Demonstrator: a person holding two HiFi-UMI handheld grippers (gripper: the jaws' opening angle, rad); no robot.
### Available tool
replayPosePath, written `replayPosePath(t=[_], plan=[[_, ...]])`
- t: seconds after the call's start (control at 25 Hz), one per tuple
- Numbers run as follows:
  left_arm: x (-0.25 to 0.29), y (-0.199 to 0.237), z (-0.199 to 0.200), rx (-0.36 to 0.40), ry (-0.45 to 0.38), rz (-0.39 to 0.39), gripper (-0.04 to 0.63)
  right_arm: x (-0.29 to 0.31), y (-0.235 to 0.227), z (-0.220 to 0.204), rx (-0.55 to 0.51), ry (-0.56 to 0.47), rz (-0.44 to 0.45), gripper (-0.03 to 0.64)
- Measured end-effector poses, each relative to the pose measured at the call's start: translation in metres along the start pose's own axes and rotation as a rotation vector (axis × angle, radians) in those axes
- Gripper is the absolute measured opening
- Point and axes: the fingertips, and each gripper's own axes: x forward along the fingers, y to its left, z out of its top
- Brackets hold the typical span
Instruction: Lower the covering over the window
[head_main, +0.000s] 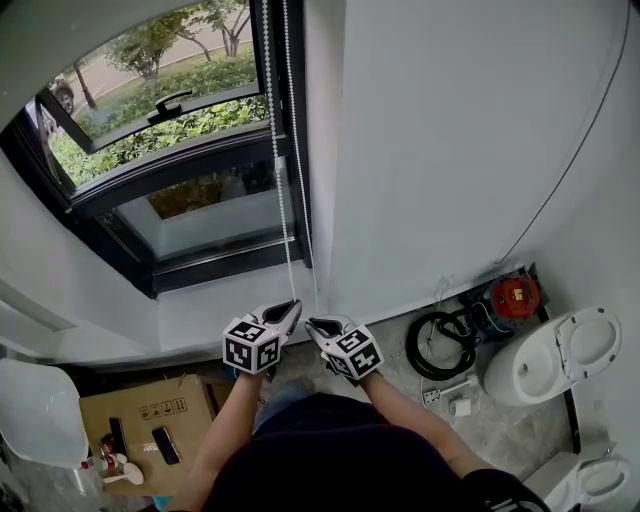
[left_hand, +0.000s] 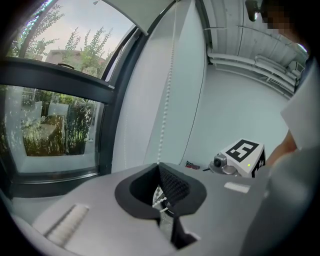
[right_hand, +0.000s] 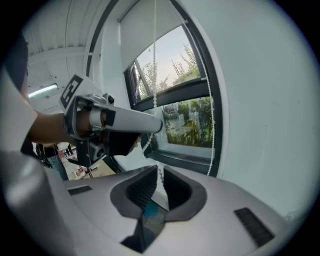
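Observation:
A white bead chain (head_main: 277, 150) hangs in two strands beside the dark-framed window (head_main: 190, 200). The pale roller blind (head_main: 70, 35) covers only the top of the window. My left gripper (head_main: 292, 306) is shut on one strand; in the left gripper view the chain (left_hand: 167, 100) rises straight out of the closed jaws (left_hand: 159, 167). Just right of it, my right gripper (head_main: 312, 323) is also shut on the chain, which in the right gripper view (right_hand: 154, 65) climbs from between the pads (right_hand: 160, 170). The other strand (right_hand: 214, 125) hangs free by the frame. The left gripper (right_hand: 115, 120) sits close above the right one.
A white toilet (head_main: 555, 360) stands at the right, with a coiled black hose (head_main: 440, 345) and a red device (head_main: 515, 295) beside it. A cardboard box (head_main: 140, 410) with phones on it lies at lower left, next to a white bin (head_main: 35, 410). A plain white wall (head_main: 450, 130) flanks the window.

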Motion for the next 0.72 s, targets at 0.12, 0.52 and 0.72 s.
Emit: replayPosePath(t=[0.12,0.52,0.72], plan=[[-0.001,0.003,0.0,-0.003,-0.002,0.005,0.012,-0.004,0.0,0.014,0.033,-0.067,0.012,0.015],[-0.002,0.005,-0.001,-0.01,-0.011,0.004,0.012,-0.049,-0.022,0.096,0.064,-0.369,-0.11,0.015],[-0.001,0.004,0.0,-0.013,-0.013,-0.001,0.012,-0.069,-0.019,0.142,0.018,-0.46,-0.114,0.015]])
